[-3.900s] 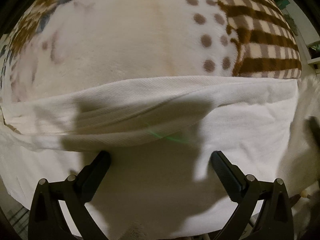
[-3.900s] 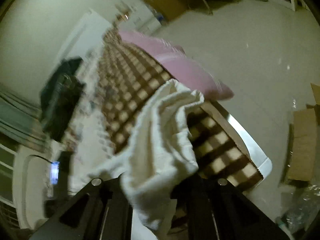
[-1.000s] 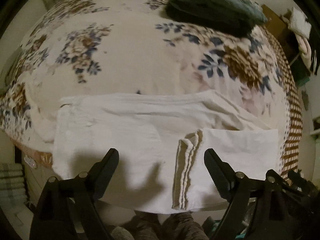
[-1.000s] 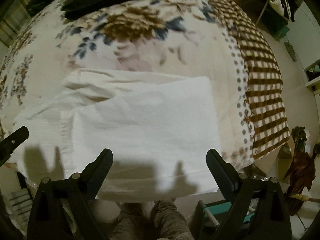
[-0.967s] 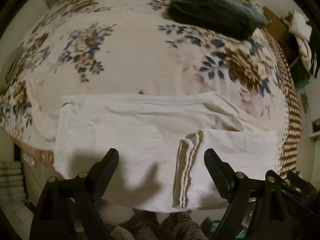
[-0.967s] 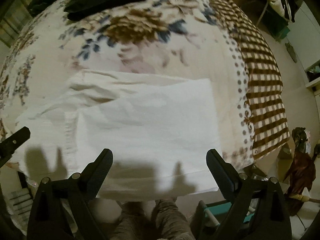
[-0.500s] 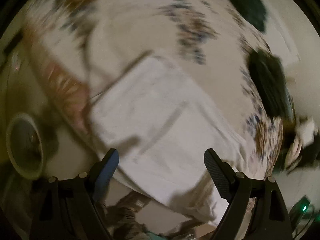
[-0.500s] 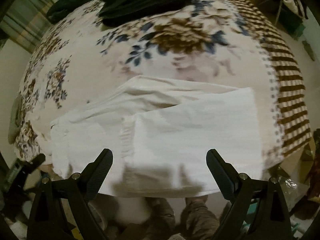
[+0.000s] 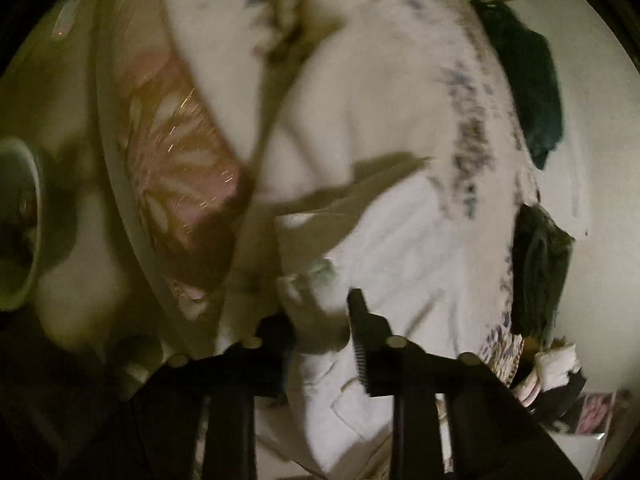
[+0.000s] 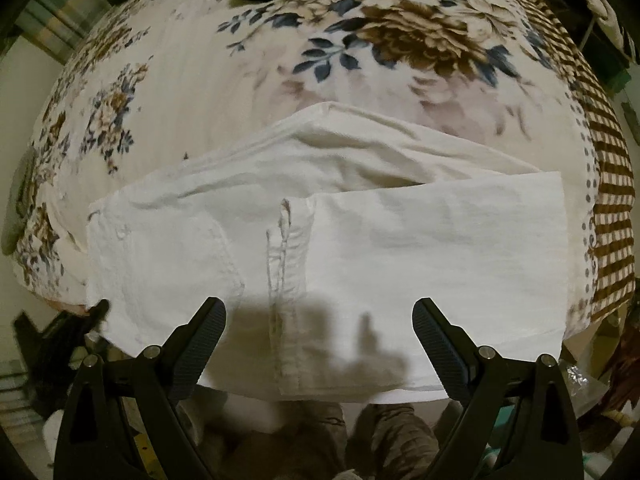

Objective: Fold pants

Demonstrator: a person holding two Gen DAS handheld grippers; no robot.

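The left gripper pinches the white cotton pants at their 9 o'clock end, as far as the blur shows. The pants lie folded on the floral blanketed bed, long axis from 9 to 3 o'clock, hems doubled back across the middle. The right gripper hovers wide apart at 6 o'clock, empty.

Left claw swung over to the pants' left end and went from wide open to pinched on that corner, while the right claw backed off so more bed shows in frame.
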